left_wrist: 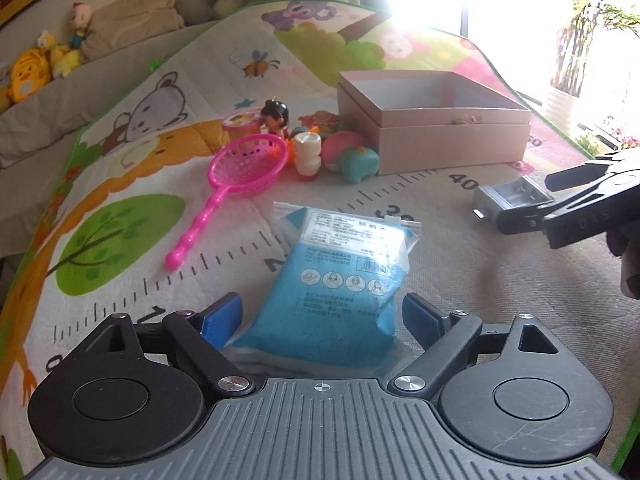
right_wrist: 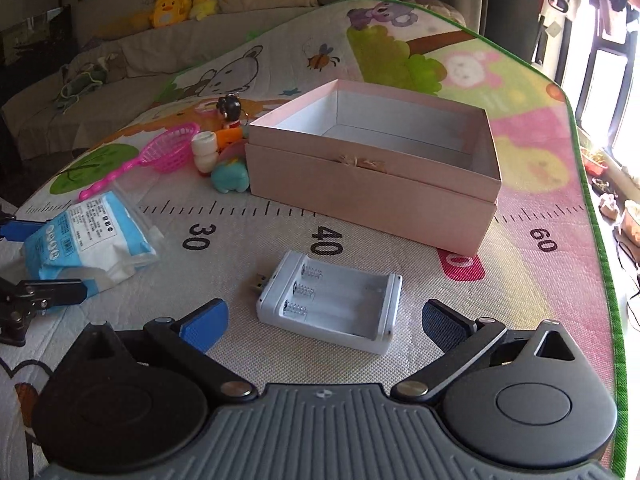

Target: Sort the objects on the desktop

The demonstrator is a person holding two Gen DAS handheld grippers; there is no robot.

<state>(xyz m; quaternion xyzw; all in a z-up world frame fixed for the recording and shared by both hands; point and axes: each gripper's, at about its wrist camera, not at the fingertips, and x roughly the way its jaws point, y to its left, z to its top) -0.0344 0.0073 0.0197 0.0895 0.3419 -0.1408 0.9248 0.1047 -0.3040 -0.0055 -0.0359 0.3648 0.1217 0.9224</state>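
A blue and white mask packet (left_wrist: 340,280) lies on the play mat, its near end between the open fingers of my left gripper (left_wrist: 322,320). The packet also shows in the right wrist view (right_wrist: 88,240). A white battery charger (right_wrist: 332,300) lies on the mat just ahead of my open right gripper (right_wrist: 324,326), its near end level with the fingertips. The charger (left_wrist: 508,200) and the right gripper (left_wrist: 560,196) also show in the left wrist view. An open pink box (right_wrist: 376,164) stands beyond; it looks empty.
A pink toy net (left_wrist: 240,176), a doll figure (left_wrist: 276,118), a white toy bottle (left_wrist: 306,156) and several small toys (left_wrist: 352,156) cluster left of the box (left_wrist: 432,120). The mat's green edge (right_wrist: 600,240) runs along the right. A sofa with plush toys (right_wrist: 172,6) is behind.
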